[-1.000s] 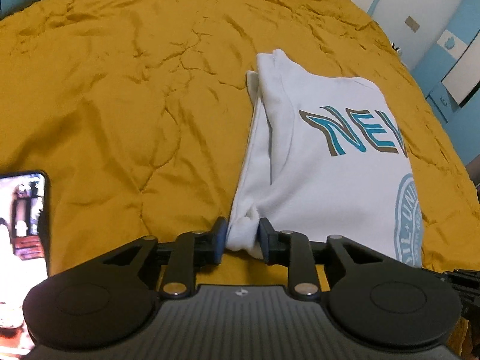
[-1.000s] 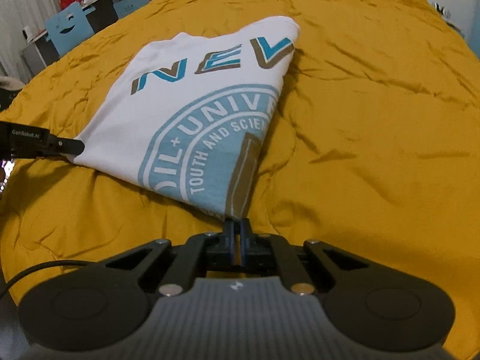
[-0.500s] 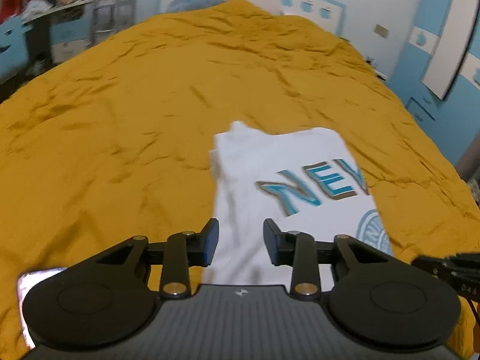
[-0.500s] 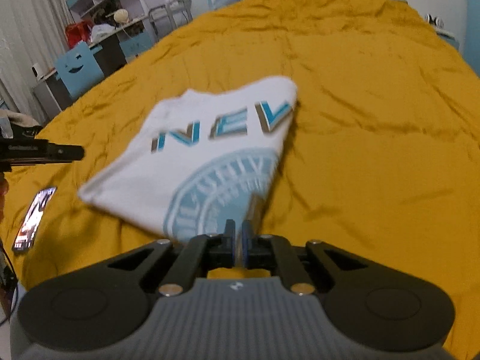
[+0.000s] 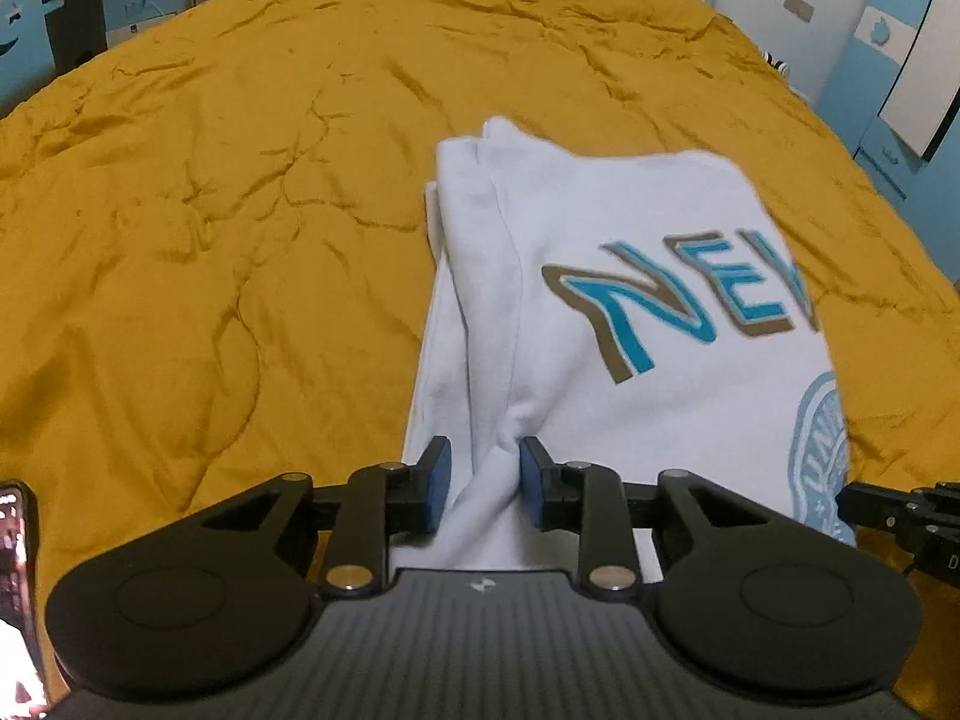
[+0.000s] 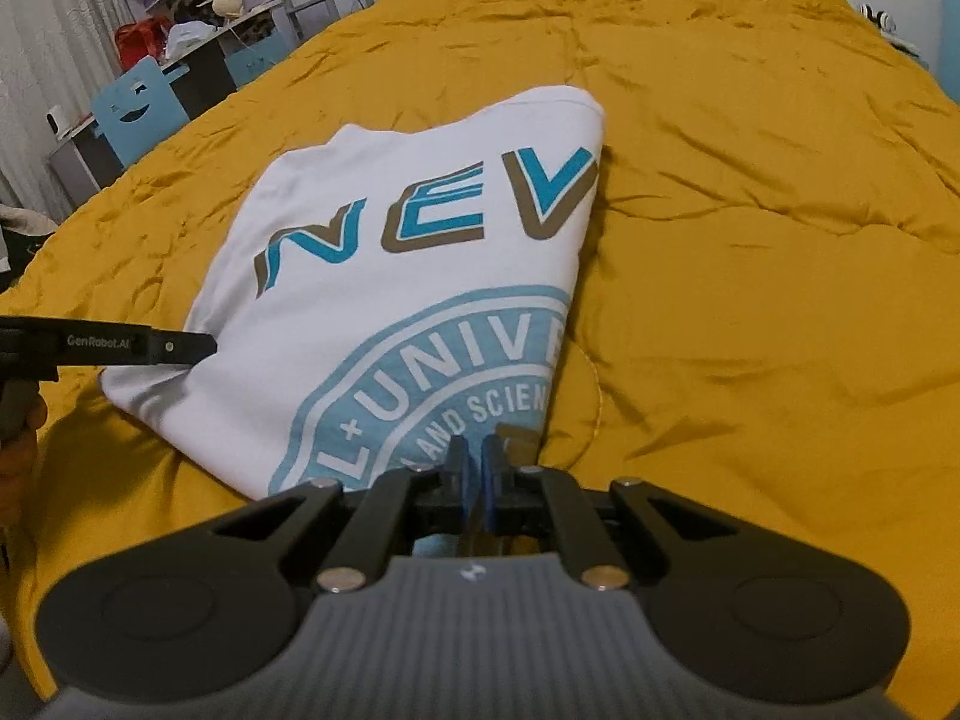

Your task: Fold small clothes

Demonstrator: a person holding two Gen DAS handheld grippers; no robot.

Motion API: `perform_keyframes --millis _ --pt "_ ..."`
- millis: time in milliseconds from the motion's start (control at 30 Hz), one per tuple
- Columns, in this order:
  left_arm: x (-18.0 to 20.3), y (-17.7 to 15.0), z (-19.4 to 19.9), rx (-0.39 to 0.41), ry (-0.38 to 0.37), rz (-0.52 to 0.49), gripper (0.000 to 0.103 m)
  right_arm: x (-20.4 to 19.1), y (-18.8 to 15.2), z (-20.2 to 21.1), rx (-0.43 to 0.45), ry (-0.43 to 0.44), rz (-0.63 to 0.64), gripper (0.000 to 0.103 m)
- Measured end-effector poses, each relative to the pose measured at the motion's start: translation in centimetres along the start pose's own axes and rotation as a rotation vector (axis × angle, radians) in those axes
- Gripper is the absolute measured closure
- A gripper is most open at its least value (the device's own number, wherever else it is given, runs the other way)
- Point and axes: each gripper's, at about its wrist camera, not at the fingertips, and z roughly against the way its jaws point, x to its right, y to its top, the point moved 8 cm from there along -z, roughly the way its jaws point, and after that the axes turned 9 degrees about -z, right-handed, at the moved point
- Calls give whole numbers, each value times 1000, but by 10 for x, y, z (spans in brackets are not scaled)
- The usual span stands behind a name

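Observation:
A white T-shirt (image 5: 630,312) with teal and brown lettering and a round teal seal lies partly folded on a mustard-yellow bedspread (image 5: 210,228). It also shows in the right wrist view (image 6: 390,276). My left gripper (image 5: 485,483) has its jaws partly apart around a bunched ridge of the shirt's near left edge, and the cloth touches the right pad. My right gripper (image 6: 476,468) is shut on the shirt's near right corner, over the seal print. The left gripper's finger (image 6: 150,347) reaches in from the left in the right wrist view.
A phone (image 5: 18,588) with a lit screen lies at the bed's near left edge. Blue chairs and a cluttered desk (image 6: 174,60) stand beyond the bed on the left. Blue and white cabinets (image 5: 900,90) stand to the right.
My left gripper let go of the shirt's near left edge, lifted away, then came back down around it. The right gripper stayed shut on its corner, lifting and lowering it.

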Motion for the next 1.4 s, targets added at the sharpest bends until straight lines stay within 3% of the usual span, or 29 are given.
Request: perform_keyframes --millis 100,133,233,267,333,433,533,833,1067,1167,1267,1400 --pt "-2 19 14 61 -33 16 69 1 17 14 13 29 -40 99" --pt "-4 27 18 90 -43 25 64 4 24 18 28 34 -51 92" --pt "-15 53 22 158 -74 58 36 14 47 19 54 60 -112 71" --pt "-20 61 19 170 -80 76 34 18 54 17 57 70 -141 68" --pt "-27 74 8 165 -116 101 32 30 67 13 59 97 -221 47" --pt "-35 86 -15 123 -163 123 19 43 84 4 62 154 -309 35" --pt "-46 91 -38 105 -193 159 19 50 99 -13 57 174 -351 35" --pt "-66 98 -102 60 -384 361 22 67 122 -71 6 254 -480 35" --pt "-64 111 -133 38 -439 372 44 76 140 -108 -12 288 -526 37" --pt "-65 116 -144 33 -464 381 47 78 148 -122 -20 312 -549 38" --pt "-67 119 -150 33 -477 389 55 82 156 -137 -30 325 -569 46" --pt "-62 123 -150 37 -459 367 60 84 162 -152 -35 327 -603 67"
